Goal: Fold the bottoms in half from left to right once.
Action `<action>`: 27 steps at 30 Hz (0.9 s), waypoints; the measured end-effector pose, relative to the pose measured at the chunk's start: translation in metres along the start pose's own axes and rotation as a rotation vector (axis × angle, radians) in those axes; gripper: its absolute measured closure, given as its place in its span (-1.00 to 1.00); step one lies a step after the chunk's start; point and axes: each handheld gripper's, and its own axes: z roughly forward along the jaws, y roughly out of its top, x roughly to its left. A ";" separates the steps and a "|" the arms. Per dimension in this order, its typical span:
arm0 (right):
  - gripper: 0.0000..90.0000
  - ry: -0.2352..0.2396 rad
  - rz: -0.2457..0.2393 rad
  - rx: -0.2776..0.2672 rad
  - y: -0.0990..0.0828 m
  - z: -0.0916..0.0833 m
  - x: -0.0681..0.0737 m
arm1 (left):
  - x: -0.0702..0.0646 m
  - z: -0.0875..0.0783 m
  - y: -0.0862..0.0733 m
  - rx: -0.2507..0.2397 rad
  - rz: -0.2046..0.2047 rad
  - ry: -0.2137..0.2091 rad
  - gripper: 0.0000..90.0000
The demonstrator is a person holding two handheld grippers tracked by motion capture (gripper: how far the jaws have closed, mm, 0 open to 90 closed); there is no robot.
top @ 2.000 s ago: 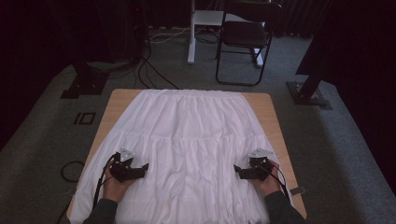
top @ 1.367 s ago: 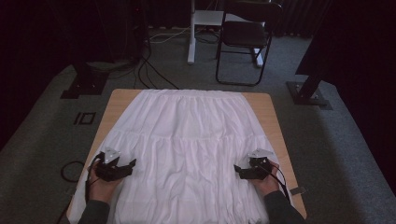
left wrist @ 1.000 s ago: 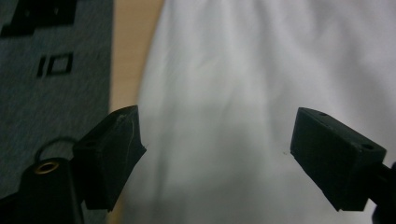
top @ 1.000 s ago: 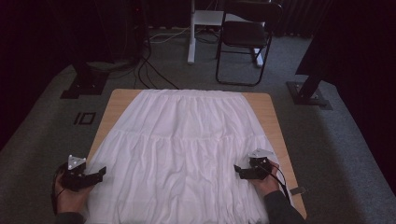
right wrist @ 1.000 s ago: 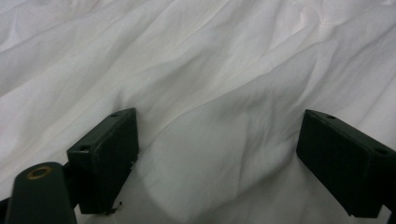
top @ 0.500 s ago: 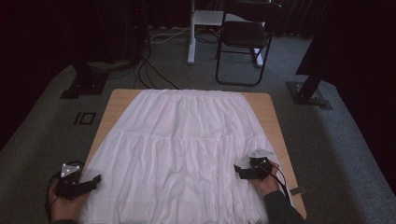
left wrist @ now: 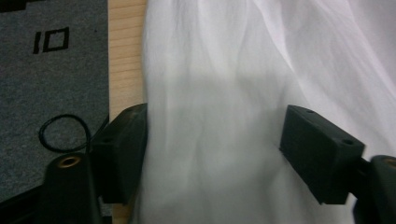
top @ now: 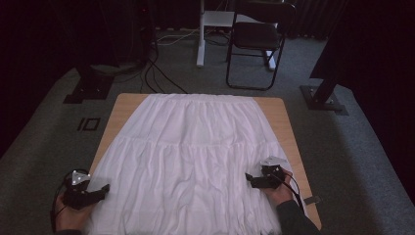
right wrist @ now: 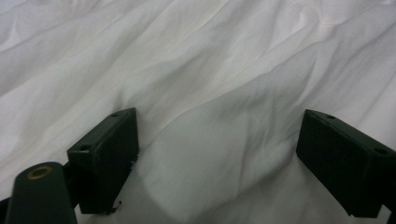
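White skirt (top: pixel 195 166), thin, lightly gathered fabric, spread flat on the wooden counter (top: pixel 284 122). Narrow waistband end lies at the far side; the wide hem lies at the near side. It flares from waist to hem. A horizontal seam crosses about mid-length, dividing upper and lower tiers. Fine vertical creases and soft wrinkles run throughout. The cloth covers most of the counter; bare wood shows along both far corners and side edges. The lower left edge reaches the counter's left edge and hangs slightly over.

Dim room with dark, murky edges; the white skirt (top: pixel 195 161) glows brightest, while both close views are softly blurred and shadowed.
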 end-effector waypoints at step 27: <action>-0.04 -0.147 0.041 -0.041 -0.006 -0.059 -0.027 | 0.017 -0.014 -0.010 -0.047 0.003 0.039 0.97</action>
